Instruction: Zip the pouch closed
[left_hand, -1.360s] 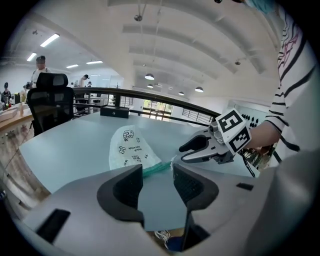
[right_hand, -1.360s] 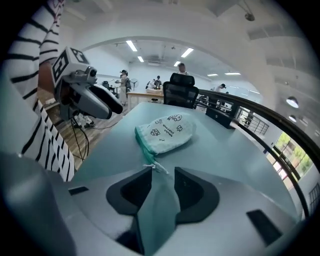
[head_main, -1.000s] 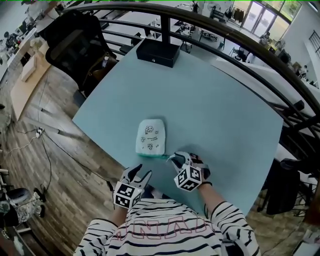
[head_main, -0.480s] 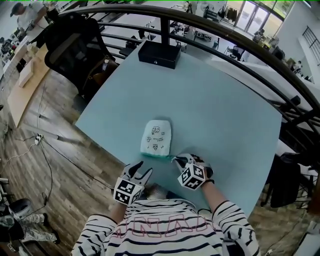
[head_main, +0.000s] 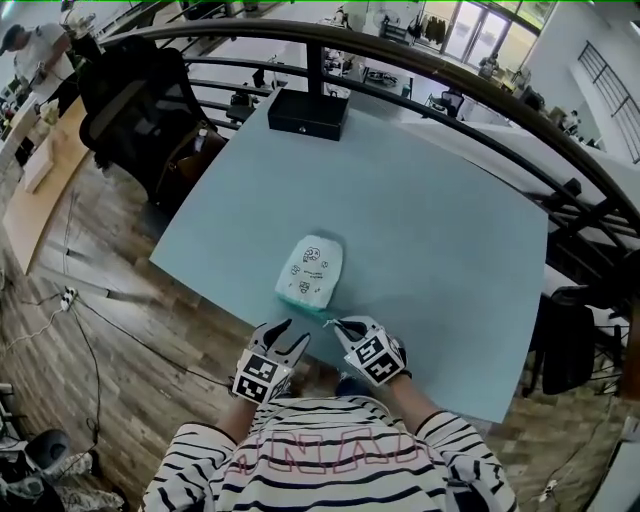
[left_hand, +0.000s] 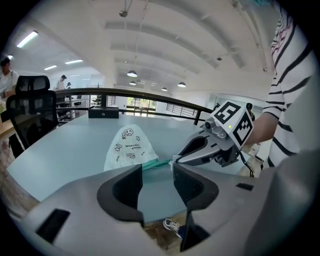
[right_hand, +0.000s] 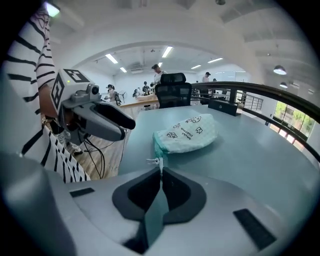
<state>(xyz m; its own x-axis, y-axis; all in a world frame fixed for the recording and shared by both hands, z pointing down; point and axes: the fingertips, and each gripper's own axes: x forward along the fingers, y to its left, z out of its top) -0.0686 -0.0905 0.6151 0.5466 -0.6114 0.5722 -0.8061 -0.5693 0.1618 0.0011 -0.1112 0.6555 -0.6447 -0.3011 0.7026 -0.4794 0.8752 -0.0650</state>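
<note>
The pouch (head_main: 311, 270) is lying on the table (head_main: 430, 220) near its 6 o'clock edge. The right gripper (head_main: 338, 322), at the pouch's 5 o'clock, has just been closing its jaws and is pinching the pull (right_hand: 158, 162). The left gripper (head_main: 293, 334), at 6 o'clock, is standing open, gripping nothing.

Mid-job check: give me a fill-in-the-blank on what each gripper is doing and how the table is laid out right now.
1. The right gripper is shut on the zipper pull of the ____.
2. The left gripper is ____, with nothing between its fingers.
3. The black box stands at the ____ edge of the table, as seen from the person.

Missing words: pouch; open; far.

Note: the right gripper's fingers have just been closing, with the zipper pull between them.
</note>
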